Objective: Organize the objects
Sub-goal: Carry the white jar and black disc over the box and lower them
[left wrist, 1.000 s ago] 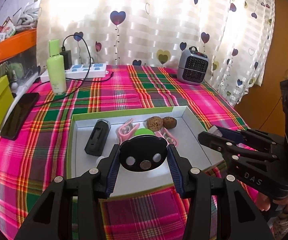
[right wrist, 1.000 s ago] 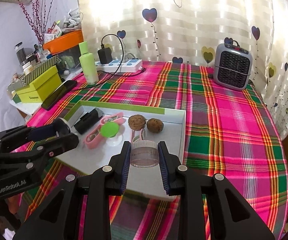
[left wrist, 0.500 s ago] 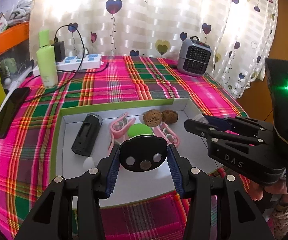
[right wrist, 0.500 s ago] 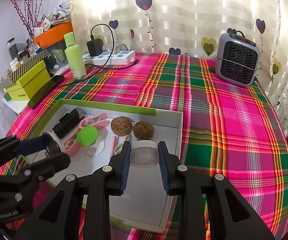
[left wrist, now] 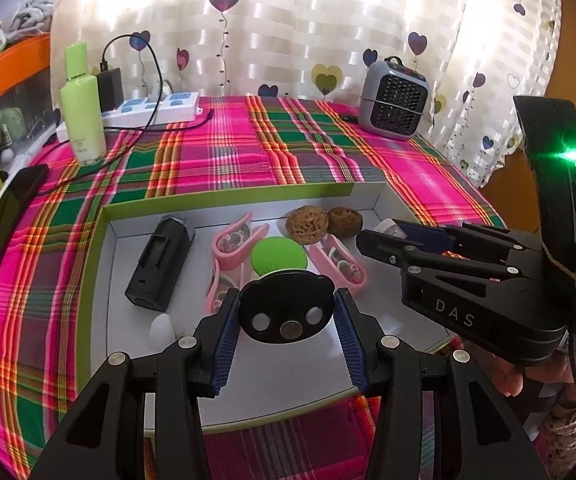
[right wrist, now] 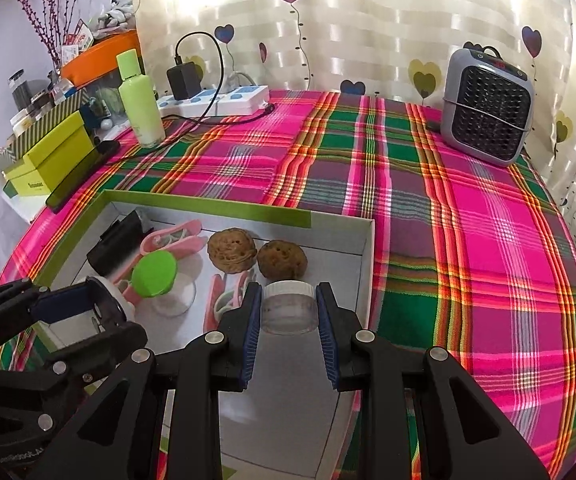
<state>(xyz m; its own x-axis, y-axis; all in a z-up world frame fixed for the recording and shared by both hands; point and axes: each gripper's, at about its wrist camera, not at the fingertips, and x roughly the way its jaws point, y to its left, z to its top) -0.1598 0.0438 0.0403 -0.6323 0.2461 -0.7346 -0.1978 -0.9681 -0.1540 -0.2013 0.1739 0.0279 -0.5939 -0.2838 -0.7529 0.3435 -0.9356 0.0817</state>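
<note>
Over the tray (left wrist: pixel 99 280), "DAS"-marked right gripper (right wrist: pixel 288 312) clamps a clear jar (right wrist: pixel 288 307) — left gripper (left wrist: pixel 288 316) grips a black lid (left wrist: pixel 286 312).

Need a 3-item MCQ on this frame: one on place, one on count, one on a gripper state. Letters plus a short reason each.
1. Where does the grey heater stand?
A. inside the tray
B. on the plaid cloth by the curtain
C. on the yellow-green box

2. How many walnuts lie in the tray?
A. one
B. two
C. four

3. What is the right gripper doing?
A. open, nothing between its fingers
B. clamped on the green bottle
C. clamped on a small clear jar

Answers:
1 B: it sits on the cloth, far right, outside the tray.
2 B: two brown walnuts lie side by side at the tray's far wall.
3 C: both pads press the jar's sides.
</note>
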